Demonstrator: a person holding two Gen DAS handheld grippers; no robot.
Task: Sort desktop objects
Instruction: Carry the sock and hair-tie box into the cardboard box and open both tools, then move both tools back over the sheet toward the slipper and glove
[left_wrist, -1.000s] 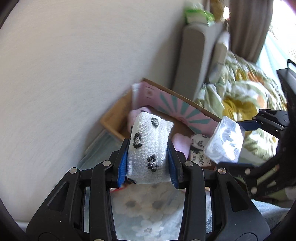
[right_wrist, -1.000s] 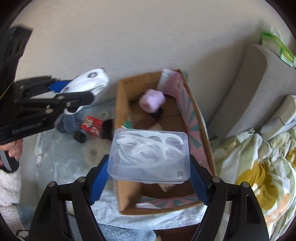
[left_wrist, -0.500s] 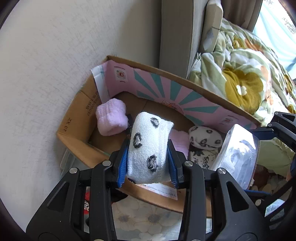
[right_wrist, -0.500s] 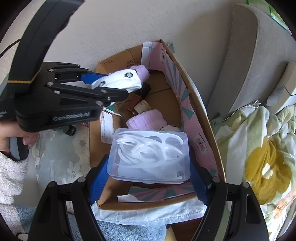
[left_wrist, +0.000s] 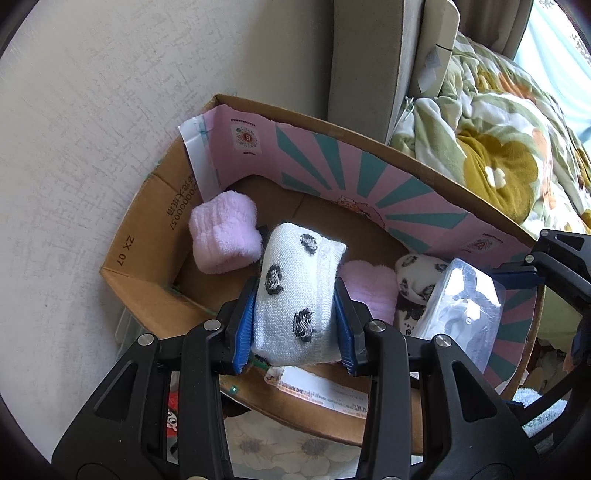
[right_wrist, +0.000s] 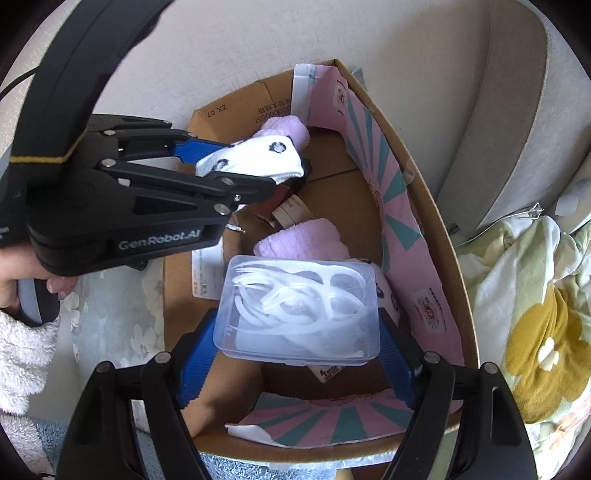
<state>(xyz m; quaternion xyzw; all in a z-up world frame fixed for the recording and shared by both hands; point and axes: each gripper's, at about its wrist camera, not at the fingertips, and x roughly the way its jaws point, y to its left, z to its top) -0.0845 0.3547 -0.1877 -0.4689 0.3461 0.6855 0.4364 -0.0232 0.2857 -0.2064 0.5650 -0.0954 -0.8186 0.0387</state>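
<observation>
White black-spotted rolled sock (left_wrist: 301, 299) clamped in left gripper (left_wrist: 295, 325), clear plastic box (right_wrist: 301, 310) in right gripper (right_wrist: 299, 354); hovered over cardboard box (right_wrist: 436, 236). Next, probably: lower, release.

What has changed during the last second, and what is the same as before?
Both grippers moved forward from beside the cardboard box to over its opening. Nothing was released: the left gripper still clamps the spotted sock roll, the right gripper the clear plastic case.

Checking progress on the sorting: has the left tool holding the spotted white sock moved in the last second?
Yes. The left tool has carried the spotted white rolled sock forward, from short of the cardboard box to over its inside.
</observation>
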